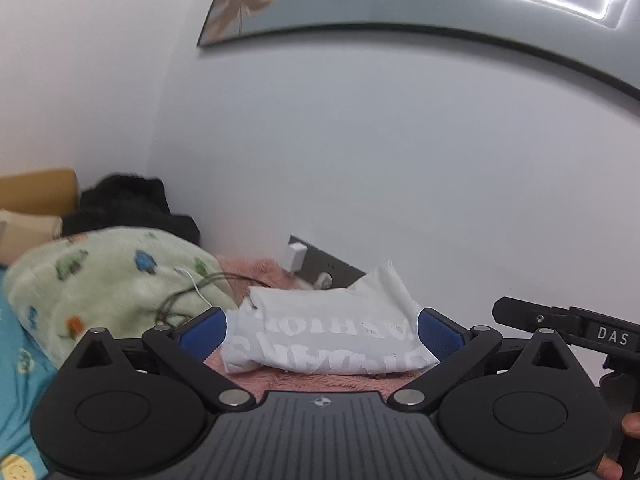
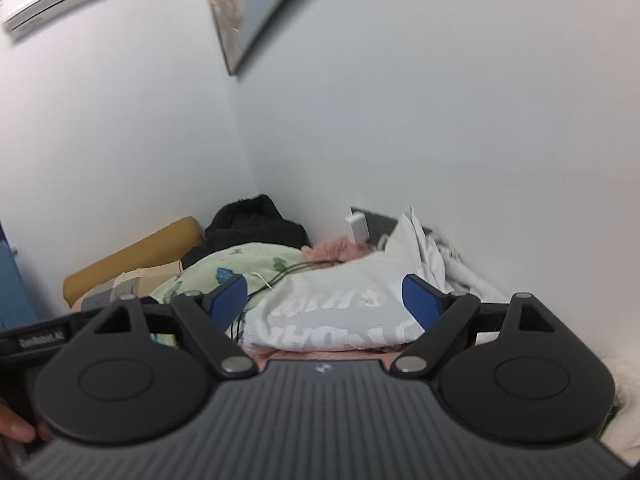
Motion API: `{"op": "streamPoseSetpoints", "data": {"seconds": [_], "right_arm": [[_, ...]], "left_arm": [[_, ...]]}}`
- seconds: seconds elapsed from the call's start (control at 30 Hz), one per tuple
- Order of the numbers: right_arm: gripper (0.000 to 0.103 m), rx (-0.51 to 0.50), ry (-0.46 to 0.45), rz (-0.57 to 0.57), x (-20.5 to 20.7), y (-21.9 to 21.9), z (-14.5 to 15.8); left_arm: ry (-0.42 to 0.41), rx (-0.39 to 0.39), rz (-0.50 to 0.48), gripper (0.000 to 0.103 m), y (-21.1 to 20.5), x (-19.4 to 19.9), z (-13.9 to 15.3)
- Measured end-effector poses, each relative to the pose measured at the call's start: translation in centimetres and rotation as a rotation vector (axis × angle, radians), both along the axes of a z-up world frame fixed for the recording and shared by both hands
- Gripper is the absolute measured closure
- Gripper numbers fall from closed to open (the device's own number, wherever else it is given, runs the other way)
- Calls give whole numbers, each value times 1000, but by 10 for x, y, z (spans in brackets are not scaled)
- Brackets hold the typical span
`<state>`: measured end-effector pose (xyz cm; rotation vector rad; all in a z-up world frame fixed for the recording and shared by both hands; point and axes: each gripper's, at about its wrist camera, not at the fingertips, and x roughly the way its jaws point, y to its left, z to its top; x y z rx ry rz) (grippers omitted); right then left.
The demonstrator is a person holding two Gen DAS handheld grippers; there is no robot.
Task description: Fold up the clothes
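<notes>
Both grippers, left (image 1: 322,332) and right (image 2: 324,300), were level, side by side, jaws spread, empty. Folded shirt (image 1: 328,332) lay crosswise ahead, print upside down.

Green blanket (image 1: 108,280) — black bundle (image 1: 128,208) behind

- "DAS" in white stands on the black gripper (image 1: 576,330) at right of the left wrist view.
- White print on the shirt (image 1: 328,336) is unreadable.
</notes>
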<state>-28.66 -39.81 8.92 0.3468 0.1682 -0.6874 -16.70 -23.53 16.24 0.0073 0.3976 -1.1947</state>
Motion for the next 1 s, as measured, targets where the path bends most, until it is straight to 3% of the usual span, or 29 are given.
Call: {"op": "streamPoseSetpoints", "data": {"seconds": [0.13, 0.47, 0.67, 1.0], "right_arm": [[17, -56, 1, 24, -8, 35, 1], [17, -158, 57, 59, -38, 97, -10], [17, -180, 62, 66, -62, 113, -18], [17, -183, 94, 66, -69, 121, -37]], "left_arm": [[-52, -9, 23, 0, 31, -26, 4], [-87, -17, 140, 0, 85, -77, -10], [-110, -40, 192, 0, 116, -111, -16], [-99, -39, 263, 0, 149, -130, -15]]}}
